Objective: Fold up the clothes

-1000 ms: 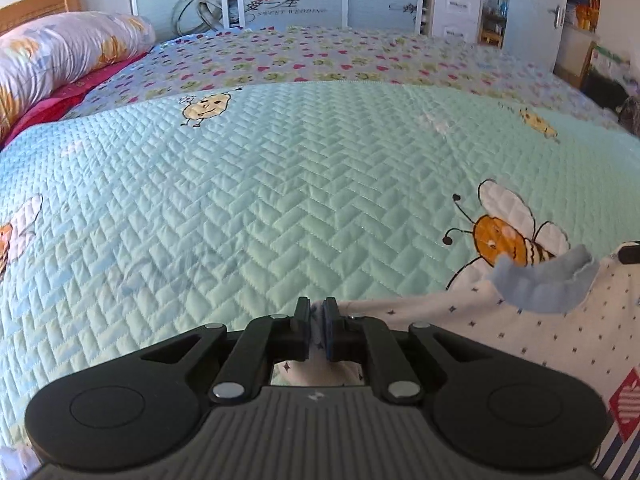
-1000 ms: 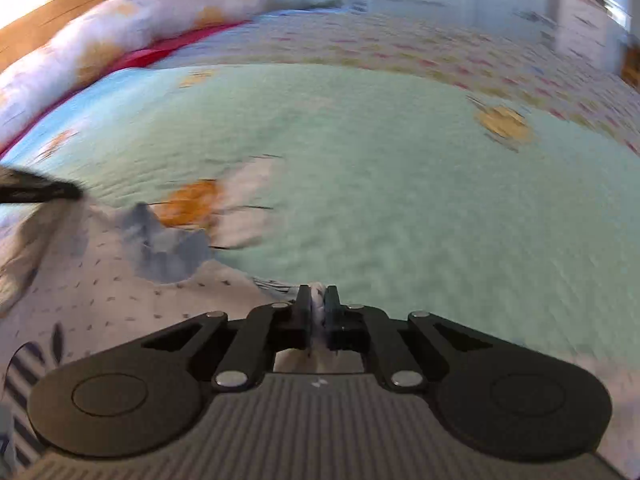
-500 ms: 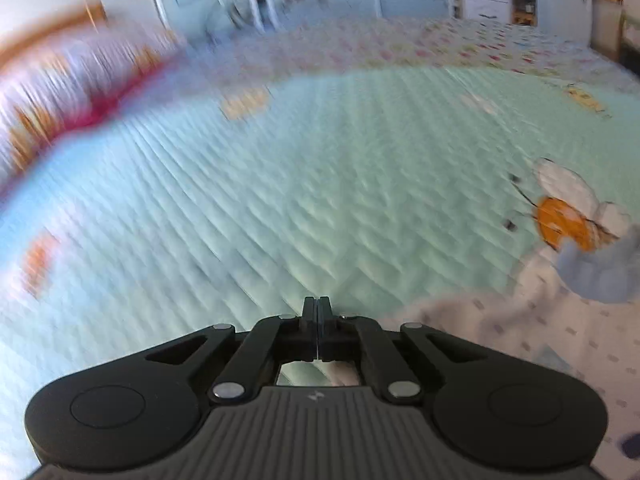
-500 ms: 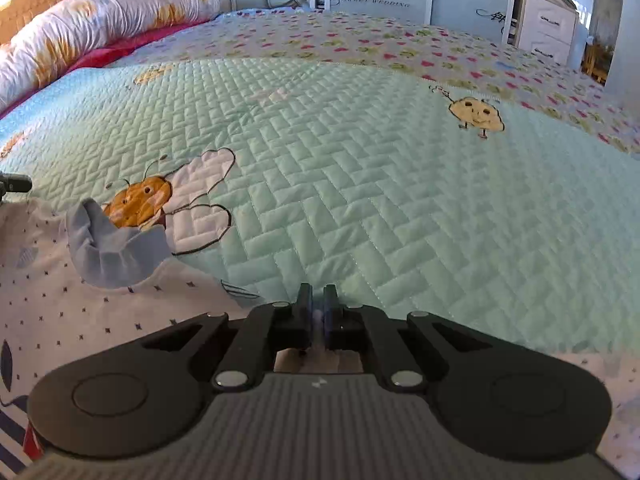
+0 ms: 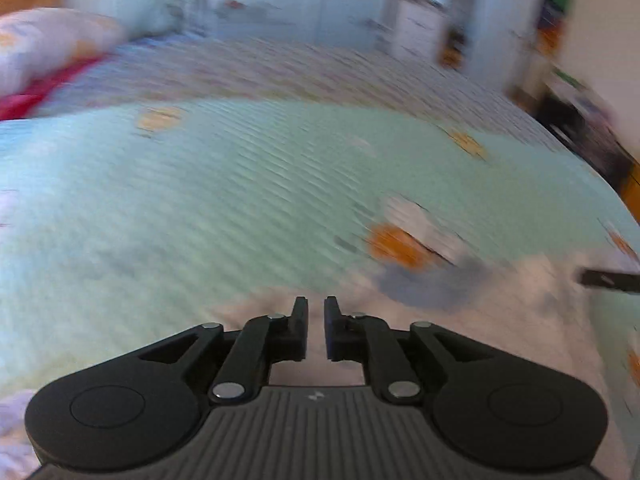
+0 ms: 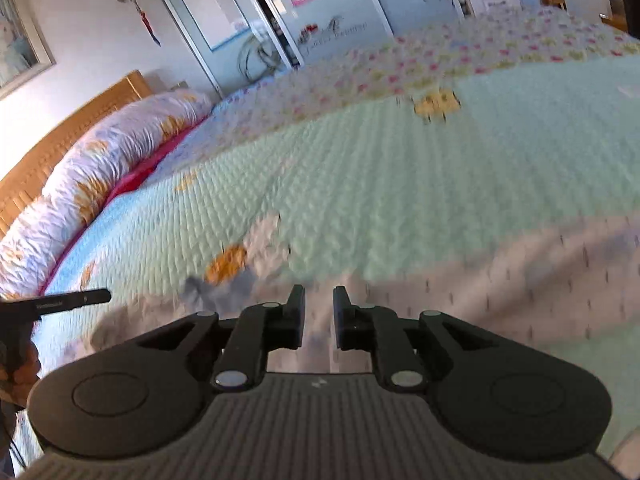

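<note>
- Bed (image 6: 460, 184): your work surface, covered by a quilted green spread with bee prints. A long pillow (image 6: 80, 196) lies along the headboard side, well apart from the work.
- Garment (image 6: 520, 276): white with small dark marks and a grey-blue collar (image 5: 432, 284). It lies flat on the near part of the bed, under and ahead of both tools. The views are blurred, so fold lines cannot be told.
- Handling, as a judgement: light, thin and limp. It will sag and slide on the quilt, so take it at a hem, shoulder or sleeve edge, pinching one layer only.
- Left gripper (image 5: 316, 328): jaws opening, a narrow gap showing. The cloth lies below, with none seen pinched.
- Right gripper (image 6: 318, 316): jaws opening, the gap slightly wider. No cloth is seen pinched between the pads, so the garment is released.
- Containers: none in view; nothing to report.
</note>
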### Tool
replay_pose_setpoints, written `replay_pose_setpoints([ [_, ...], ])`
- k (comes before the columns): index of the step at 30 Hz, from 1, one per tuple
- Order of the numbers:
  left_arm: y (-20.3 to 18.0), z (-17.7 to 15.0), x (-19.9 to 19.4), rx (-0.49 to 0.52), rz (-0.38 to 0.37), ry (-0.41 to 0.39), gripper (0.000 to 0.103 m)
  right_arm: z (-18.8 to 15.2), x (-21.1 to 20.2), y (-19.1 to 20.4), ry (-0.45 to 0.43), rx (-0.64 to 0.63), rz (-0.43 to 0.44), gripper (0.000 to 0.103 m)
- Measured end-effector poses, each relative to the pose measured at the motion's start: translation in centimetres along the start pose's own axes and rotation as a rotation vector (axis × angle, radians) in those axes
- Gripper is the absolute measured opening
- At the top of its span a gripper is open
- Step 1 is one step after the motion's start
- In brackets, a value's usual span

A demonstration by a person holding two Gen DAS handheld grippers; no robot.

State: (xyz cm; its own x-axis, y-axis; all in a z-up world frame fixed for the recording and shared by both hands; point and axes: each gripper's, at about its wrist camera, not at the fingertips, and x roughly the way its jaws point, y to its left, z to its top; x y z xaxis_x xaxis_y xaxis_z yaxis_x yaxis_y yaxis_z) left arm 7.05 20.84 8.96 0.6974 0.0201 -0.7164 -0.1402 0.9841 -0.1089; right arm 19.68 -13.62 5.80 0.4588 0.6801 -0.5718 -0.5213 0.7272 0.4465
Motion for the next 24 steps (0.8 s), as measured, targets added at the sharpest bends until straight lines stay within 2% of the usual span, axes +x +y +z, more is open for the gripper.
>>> replay_pose_setpoints([
  [2, -0.6, -0.7, 2.7, 0.026, 0.043, 0.075, 0.015, -0.8, 0.8, -0.5, 0.055, 0.003, 0.033, 0.017],
  [4, -0.4, -1.2, 5.2, 0.022, 0.090, 0.128, 0.014, -1.4, 2.6, -1.3, 0.120, 0.008, 0.027, 0.015],
  [5, 0.2, -1.2, 5.5, -0.004, 0.098, 0.113, 0.012, -1.6, 3.3, -1.9, 0.130, -0.003, 0.015, 0.002],
  [6, 0.5, -0.9, 5.4, -0.028, 0.121, 0.106, 0.010, -1.7, 3.6, -2.8, 0.111, 0.005, -0.010, 0.000],
  [8, 1.2, -0.5, 5.1, -0.074, 0.152, 0.094, 0.009, -1.8, 2.7, -4.1, 0.057, 0.110, -0.043, 0.000],
  [11, 2.5, -0.4, 3.8, -0.148, 0.109, 0.084, 0.009, -1.6, 0.7, -4.3, -0.038, 0.130, -0.176, 0.003],
  [15, 2.9, -1.1, 0.2, -0.206, 0.052, 0.017, 0.009, -2.5, -2.0, -3.0, -0.107, 0.169, -0.089, 0.018],
  [17, 2.0, -1.9, -1.6, -0.188, -0.009, 0.029, 0.013, -3.1, -2.8, -1.6, -0.075, 0.155, -0.009, 0.025],
  [18, 1.3, -2.6, -2.2, -0.164, -0.045, 0.045, 0.014, -3.7, -2.8, -0.5, -0.034, 0.142, 0.041, 0.026],
  [21, -1.2, -5.6, -3.8, -0.067, -0.143, 0.117, 0.028, -6.0, -2.5, 3.1, 0.121, 0.069, 0.200, 0.033],
  [23, -2.5, -7.4, -3.4, 0.001, -0.143, 0.163, 0.033, -7.4, -1.8, 4.7, 0.219, 0.028, 0.226, 0.034],
  [24, -2.8, -8.1, -2.8, 0.028, -0.100, 0.187, 0.033, -7.8, -1.3, 5.1, 0.256, 0.001, 0.198, 0.034],
])
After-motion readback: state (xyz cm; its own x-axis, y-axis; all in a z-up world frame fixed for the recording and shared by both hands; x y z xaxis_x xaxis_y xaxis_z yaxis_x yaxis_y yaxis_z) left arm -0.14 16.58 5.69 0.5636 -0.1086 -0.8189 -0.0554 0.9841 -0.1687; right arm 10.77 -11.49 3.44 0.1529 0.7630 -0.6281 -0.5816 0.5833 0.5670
